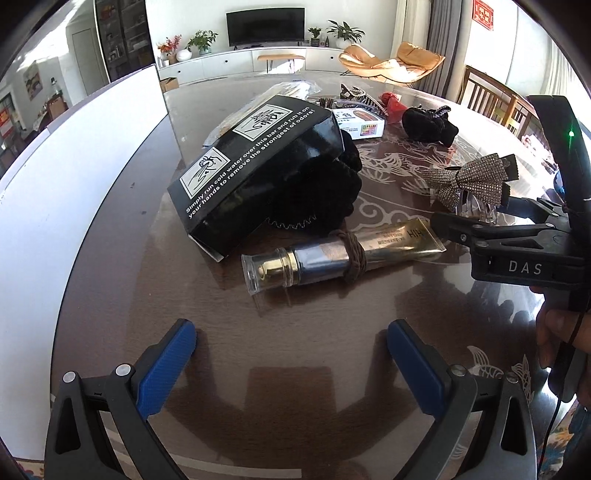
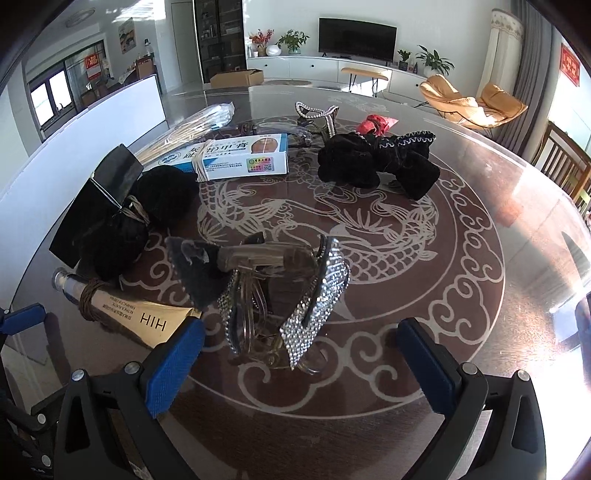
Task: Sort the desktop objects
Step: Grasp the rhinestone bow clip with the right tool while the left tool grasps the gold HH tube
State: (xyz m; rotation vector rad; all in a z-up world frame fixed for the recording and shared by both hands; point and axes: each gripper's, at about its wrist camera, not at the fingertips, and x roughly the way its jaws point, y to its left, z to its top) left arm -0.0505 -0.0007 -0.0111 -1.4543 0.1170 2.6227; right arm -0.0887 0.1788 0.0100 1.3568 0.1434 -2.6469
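A living room with a television [image 2: 357, 34] and tan lounge chairs [image 2: 472, 101] lies behind a round glass-topped tabletop [image 2: 461, 229] bearing a pale dragon motif. Left claw [image 1: 291, 354] — blue pads spread wide, holding nothing — hovers over bare tabletop. Just beyond it lies a gold cosmetic tube [image 1: 343, 254] with a clear cap and a brown hair tie [image 1: 354, 258] wound around its middle. Behind the tube, a black printed box [image 1: 255, 162] leans against a black velvet scrunchie [image 1: 328, 184]. Right claw [image 2: 301, 354] is likewise open and empty; a rhinestone bow hair clip [image 2: 314, 295] stands between and just ahead of its fingers, apart from both pads. In the left wrist view the right claw [image 1: 454, 229] enters from the right, near the tube's crimped end. Farther out — a blue-and-white medicine box [image 2: 236, 157], a black velvet bow [image 2: 380, 166], a pearl-trimmed clip [image 2: 317, 114], a red item [image 2: 375, 123] and a packet of sticks [image 2: 195, 125].
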